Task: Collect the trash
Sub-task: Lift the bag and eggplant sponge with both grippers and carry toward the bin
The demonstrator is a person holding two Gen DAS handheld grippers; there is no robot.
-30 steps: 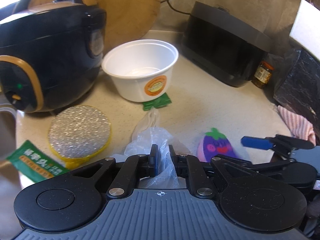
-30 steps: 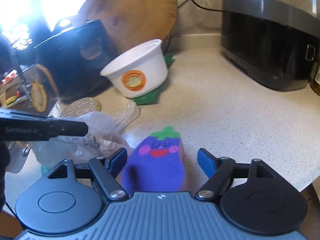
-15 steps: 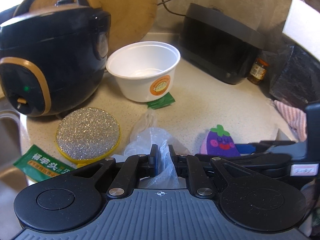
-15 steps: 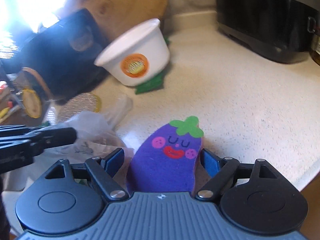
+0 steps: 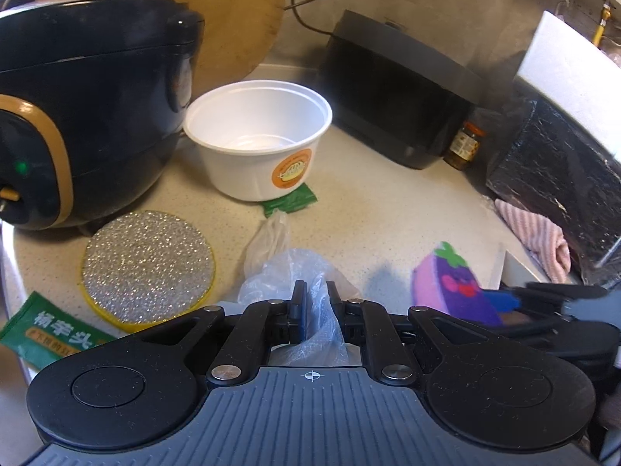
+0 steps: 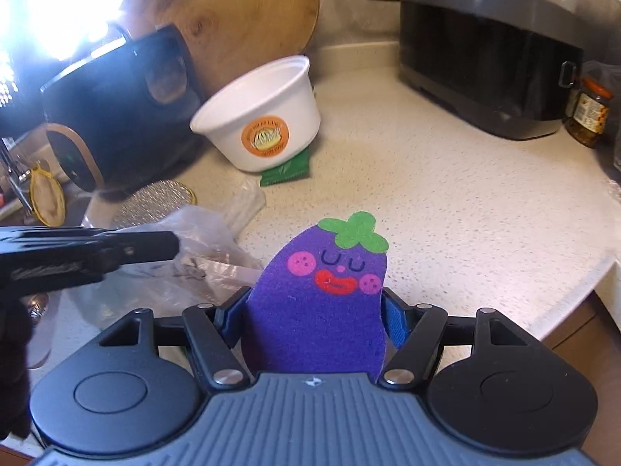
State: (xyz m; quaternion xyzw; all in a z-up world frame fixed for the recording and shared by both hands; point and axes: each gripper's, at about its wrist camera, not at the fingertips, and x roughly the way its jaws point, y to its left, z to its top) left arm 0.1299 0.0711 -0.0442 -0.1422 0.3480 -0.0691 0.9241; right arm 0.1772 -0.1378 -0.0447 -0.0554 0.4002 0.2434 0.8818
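— What did the kitchen look like?

— A pale speckled countertop (image 6: 446, 202) curved off at its right edge. A black rice cooker (image 5: 85, 116) stood at the back left with a round wooden board (image 5: 233, 19) leaning on the wall behind it, and a dark appliance (image 6: 485, 58) sat at the back right beside a small jar (image 6: 588, 116).

— And the trash?

— A white disposable bowl (image 5: 260, 143) rested on a green packet (image 5: 289, 202). A glittery round pad (image 5: 147, 268) lay just in front of the cooker, beside another green packet (image 5: 50, 334).

— The grippers?

— The left gripper (image 5: 316, 306) was clamped on a clear plastic bag (image 5: 287, 272). The right gripper (image 6: 314, 310) had just been closing, its blue pads pressed against an eggplant sponge (image 6: 326, 295), lifted off the counter.
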